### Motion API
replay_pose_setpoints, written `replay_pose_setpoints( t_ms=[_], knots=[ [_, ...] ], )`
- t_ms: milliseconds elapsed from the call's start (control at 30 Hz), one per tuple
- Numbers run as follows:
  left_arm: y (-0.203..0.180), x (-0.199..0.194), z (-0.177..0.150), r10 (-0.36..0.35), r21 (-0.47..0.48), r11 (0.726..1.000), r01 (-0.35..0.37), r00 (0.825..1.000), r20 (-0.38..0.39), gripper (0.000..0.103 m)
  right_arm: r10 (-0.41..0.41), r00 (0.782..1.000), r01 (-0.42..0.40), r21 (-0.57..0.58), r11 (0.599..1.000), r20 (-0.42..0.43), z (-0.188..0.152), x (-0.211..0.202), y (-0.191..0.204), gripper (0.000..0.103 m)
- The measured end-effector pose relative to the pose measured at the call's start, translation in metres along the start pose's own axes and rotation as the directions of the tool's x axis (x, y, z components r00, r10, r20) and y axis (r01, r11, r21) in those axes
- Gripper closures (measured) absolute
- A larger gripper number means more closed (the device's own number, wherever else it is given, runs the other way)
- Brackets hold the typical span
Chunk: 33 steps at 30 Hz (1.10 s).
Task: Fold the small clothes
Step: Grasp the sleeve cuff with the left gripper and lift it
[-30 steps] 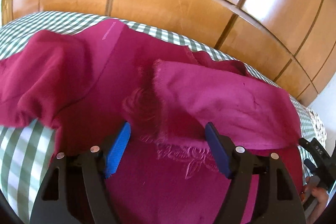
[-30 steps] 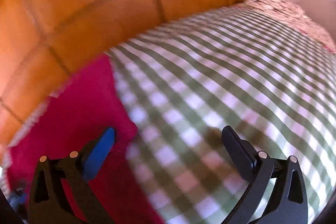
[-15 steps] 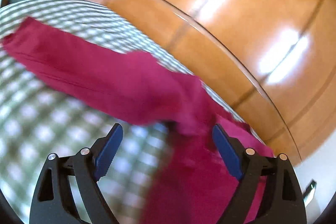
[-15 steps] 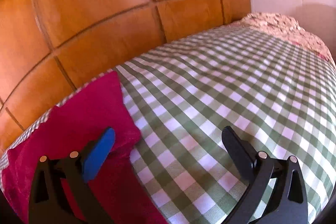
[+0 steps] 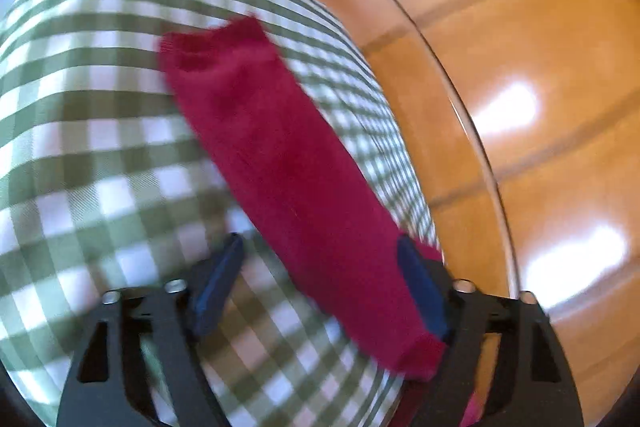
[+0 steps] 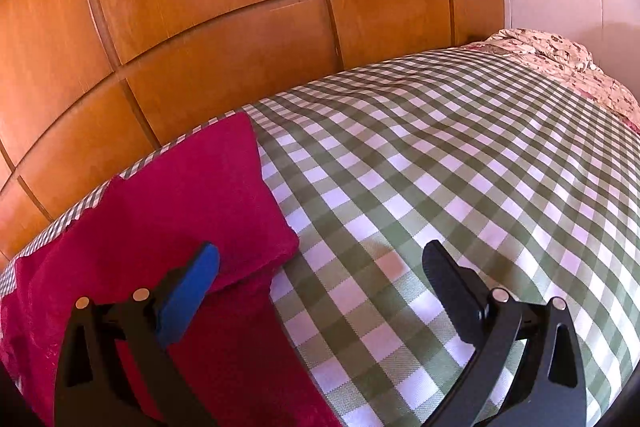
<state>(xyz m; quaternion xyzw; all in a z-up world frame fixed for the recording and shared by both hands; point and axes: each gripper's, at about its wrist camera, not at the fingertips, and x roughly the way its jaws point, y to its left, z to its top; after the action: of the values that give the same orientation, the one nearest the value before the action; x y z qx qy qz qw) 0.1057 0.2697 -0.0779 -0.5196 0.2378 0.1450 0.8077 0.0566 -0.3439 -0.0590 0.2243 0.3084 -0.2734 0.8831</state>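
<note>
- The red top (image 6: 168,227) lies on the checked bed (image 6: 440,187), next to the wooden wall (image 6: 200,7).
- One long sleeve (image 5: 280,163) stretches away from the left hand-held gripper (image 5: 320,291), whose jaws are wide apart.
- The right hand-held gripper (image 6: 320,287) is wide apart too, holding nothing.
- The cloth looks soft, light and floppy. Pinch the sleeve at its cuff end.
</note>
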Motion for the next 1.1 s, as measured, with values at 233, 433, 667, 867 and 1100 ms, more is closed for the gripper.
replay_pose_setpoints(
  t_ms=[233,433,667,867,1100],
  knots=[
    [0.017,0.023,0.032,0.030,-0.092,0.995,-0.034,0.999,-0.038,0.084,-0.003,1.000,0.003,0.000,1.000,-0.002,0.002,0.003,0.000,0.002],
    [0.017,0.015,0.048,0.033,-0.061,0.998,-0.034,0.999,-0.022,0.095,-0.007,1.000,0.007,-0.002,1.000,-0.007,0.003,0.004,0.001,0.002],
    [0.017,0.020,0.079,0.086,-0.005,0.996,-0.086,0.996,0.008,0.095,-0.005,1.000,0.005,-0.001,1.000,-0.010,0.002,0.004,0.001,0.002],
    [0.009,0.017,0.075,0.090,0.016,0.996,-0.091,0.996,0.020,0.095,-0.004,1.000,0.004,0.000,1.000,-0.011,0.002,0.004,0.000,0.002],
    [-0.067,-0.014,0.052,-0.050,0.235,0.972,0.023,0.992,0.114,0.095,-0.001,1.000,0.001,0.003,1.000,-0.009,0.002,0.005,-0.001,0.002]
  ],
)
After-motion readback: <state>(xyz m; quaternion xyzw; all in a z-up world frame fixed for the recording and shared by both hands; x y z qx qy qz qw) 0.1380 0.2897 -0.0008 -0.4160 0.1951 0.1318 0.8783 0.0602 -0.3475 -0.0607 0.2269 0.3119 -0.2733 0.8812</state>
